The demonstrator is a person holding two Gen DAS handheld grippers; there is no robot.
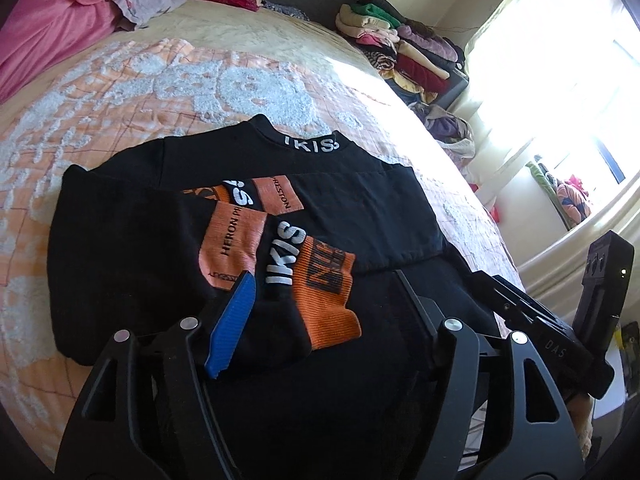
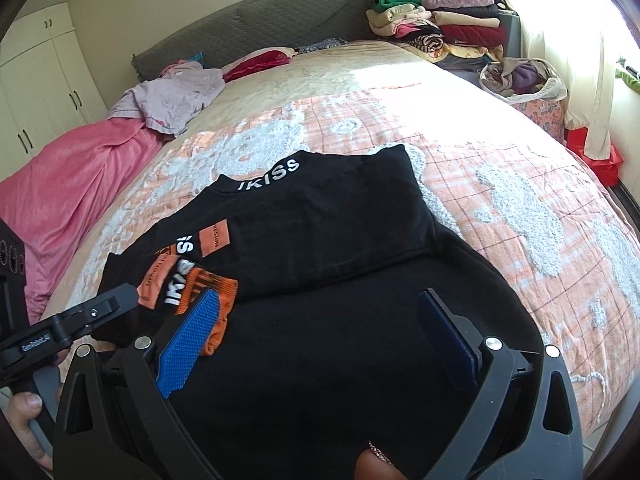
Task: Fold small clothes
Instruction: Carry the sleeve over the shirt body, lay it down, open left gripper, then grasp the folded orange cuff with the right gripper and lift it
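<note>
Left wrist view looks down over the left claw (image 1: pixel 320 304), and its jaws stand apart over the black sweatshirt (image 1: pixel 328 204): one blue pad (image 1: pixel 232 324) hangs above the folded sleeves, the other finger sits off to the right, and no cloth is pinched between them. That sweatshirt lies flat on the bed (image 1: pixel 132 92), collar away from the camera with white lettering across it, both sleeves crossed over the body. The orange cuff (image 1: pixel 328 300) of the upper sleeve rests just beside the blue pad, an orange patch (image 1: pixel 234 246) next to it.

Over to the right wrist view, and the right claw (image 2: pixel 320 336) is spread wide too, a textured blue pad (image 2: pixel 188 344) on one side and a darker one (image 2: pixel 448 340) on the other, black fabric lying loose beneath them with nothing gripped. The left claw's black body pokes in from the picture's left edge, a person's hand (image 2: pixel 28 424) wrapped round its handle down in the corner.

Around the bed, a pink blanket (image 2: pixel 76 184) is bunched along the far side with a lilac garment (image 2: pixel 172 96) draped on top. A grey headboard (image 2: pixel 256 32) stands behind, and a stack of folded clothes (image 2: pixel 440 28) sits by the bright window. A bag of clothes (image 2: pixel 520 80) is near that stack.
</note>
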